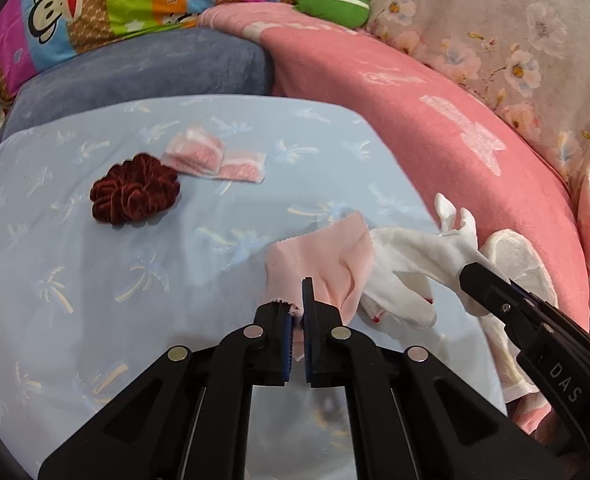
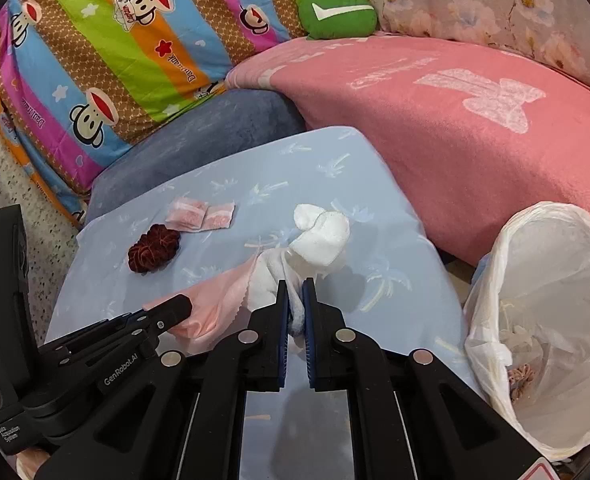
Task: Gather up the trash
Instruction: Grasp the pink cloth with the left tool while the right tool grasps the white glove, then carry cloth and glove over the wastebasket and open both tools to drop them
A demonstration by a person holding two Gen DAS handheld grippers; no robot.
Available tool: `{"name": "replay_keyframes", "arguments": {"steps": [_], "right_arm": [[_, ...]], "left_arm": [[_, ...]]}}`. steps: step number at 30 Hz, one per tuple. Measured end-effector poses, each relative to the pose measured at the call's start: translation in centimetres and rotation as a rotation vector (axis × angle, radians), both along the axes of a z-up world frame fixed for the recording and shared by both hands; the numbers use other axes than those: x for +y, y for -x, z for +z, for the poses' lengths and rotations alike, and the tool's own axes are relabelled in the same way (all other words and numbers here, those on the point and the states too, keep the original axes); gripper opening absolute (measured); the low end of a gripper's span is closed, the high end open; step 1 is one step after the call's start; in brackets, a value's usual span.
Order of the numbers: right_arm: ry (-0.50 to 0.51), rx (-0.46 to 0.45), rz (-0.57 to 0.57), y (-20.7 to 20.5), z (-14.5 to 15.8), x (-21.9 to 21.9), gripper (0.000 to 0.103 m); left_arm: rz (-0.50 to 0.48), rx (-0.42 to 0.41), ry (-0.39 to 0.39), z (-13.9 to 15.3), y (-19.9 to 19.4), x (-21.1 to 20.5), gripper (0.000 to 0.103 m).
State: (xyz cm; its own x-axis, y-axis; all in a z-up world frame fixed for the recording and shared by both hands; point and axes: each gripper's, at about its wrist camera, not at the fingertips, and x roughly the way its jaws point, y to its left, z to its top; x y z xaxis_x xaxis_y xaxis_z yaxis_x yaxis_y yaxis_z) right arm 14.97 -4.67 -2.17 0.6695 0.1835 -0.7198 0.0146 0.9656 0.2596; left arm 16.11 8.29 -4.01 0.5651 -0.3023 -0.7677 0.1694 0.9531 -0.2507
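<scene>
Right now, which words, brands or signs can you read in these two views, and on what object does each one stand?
"DAS": on the right gripper, seen in the left wrist view.
"GenRobot.AI": on the left gripper, seen in the right wrist view.
"Paul frank": on the striped monkey quilt, printed many times.
White tick sign: on the green cushion.
Small white label low on the left gripper's body: too small to read.

Your left claw (image 1: 298, 312) pinches the pink cloth (image 1: 327, 264) over the blue palm-print sheet (image 1: 95, 280). Your right claw (image 1: 471, 284) grips a white glove (image 1: 403, 268) just beside it. A maroon scrunchie (image 1: 135, 194) lies near two pink packets (image 1: 215, 158).
</scene>
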Motion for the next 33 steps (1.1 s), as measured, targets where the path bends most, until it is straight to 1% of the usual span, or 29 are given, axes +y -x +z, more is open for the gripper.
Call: {"name": "replay_keyframes", "arguments": {"steps": [10,17,23,26,33], "right_arm": [[0.004,-0.083,-0.087,3.0,3.9,-5.2,0.006],[-0.003,-0.121,-0.163,5.3,5.4,-9.5,0.006],[-0.012,-0.129,-0.227,7.2,5.6,-13.1,0.006],[-0.017,-0.128,-0.260,8.2,5.4,-14.9,0.006],[-0.032,-0.126,-0.335,10.3,4.7,-18.8,0.006]], "left_arm": [[-0.057,-0.094,-0.014,4.0,1.5,-3.1,0.004],[-0.147,-0.135,-0.032,5.8,2.7,-7.2,0.004],[-0.237,-0.175,-0.044,7.2,3.8,-11.3,0.004],[-0.276,-0.183,-0.036,7.6,4.3,-13.1,0.004],[-0.364,-0.172,0.001,8.5,5.0,-17.1,0.004]]}}
